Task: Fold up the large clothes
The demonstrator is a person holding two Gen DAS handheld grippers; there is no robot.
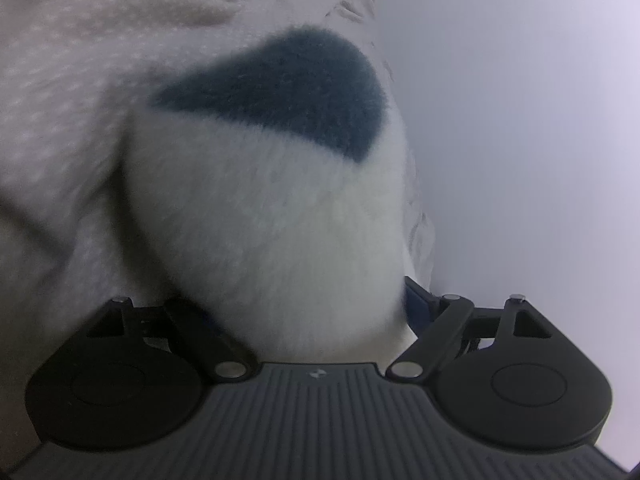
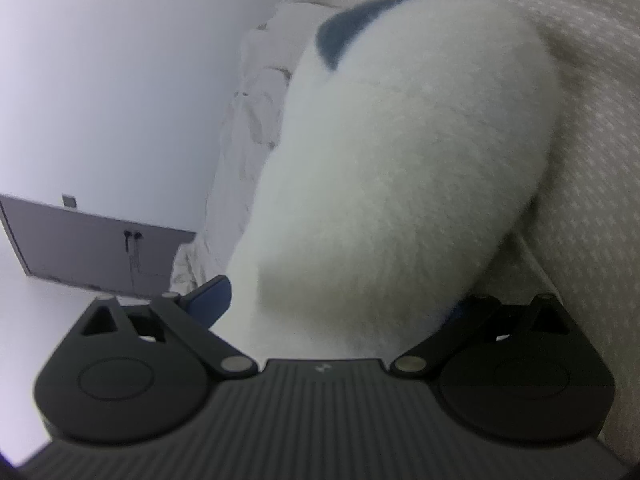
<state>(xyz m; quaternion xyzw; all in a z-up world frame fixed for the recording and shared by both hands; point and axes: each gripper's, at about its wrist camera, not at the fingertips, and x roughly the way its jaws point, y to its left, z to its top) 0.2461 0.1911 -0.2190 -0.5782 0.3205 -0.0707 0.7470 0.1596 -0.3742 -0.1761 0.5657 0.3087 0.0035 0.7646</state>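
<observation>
1. Left wrist view: a thick roll of white fleece garment (image 1: 272, 232) with a dark blue patch (image 1: 280, 88) fills the space between the fingers of the left gripper (image 1: 316, 312). The jaws stand wide. One blue pad (image 1: 416, 304) shows at the right of the roll; whether it presses on the pile cannot be told.
2. The garment lies on a pale patterned bed cover (image 1: 60, 92), with a white wall (image 1: 520, 120) to its right.
3. Right wrist view: the same fleece garment (image 2: 400, 152) sits between the fingers of the right gripper (image 2: 336, 304). The left blue pad (image 2: 212, 294) stands just beside the fleece; the other is mostly hidden, so grip or release cannot be told.
4. A grey board (image 2: 100, 248) stands at the far left, clear of the work.
5. Judgement: a fold is being laid down onto the bed cover (image 2: 580, 140), with the left side letting go.
6. Next move: draw both grippers back clear without dragging the pile, then take a fresh edge.
</observation>
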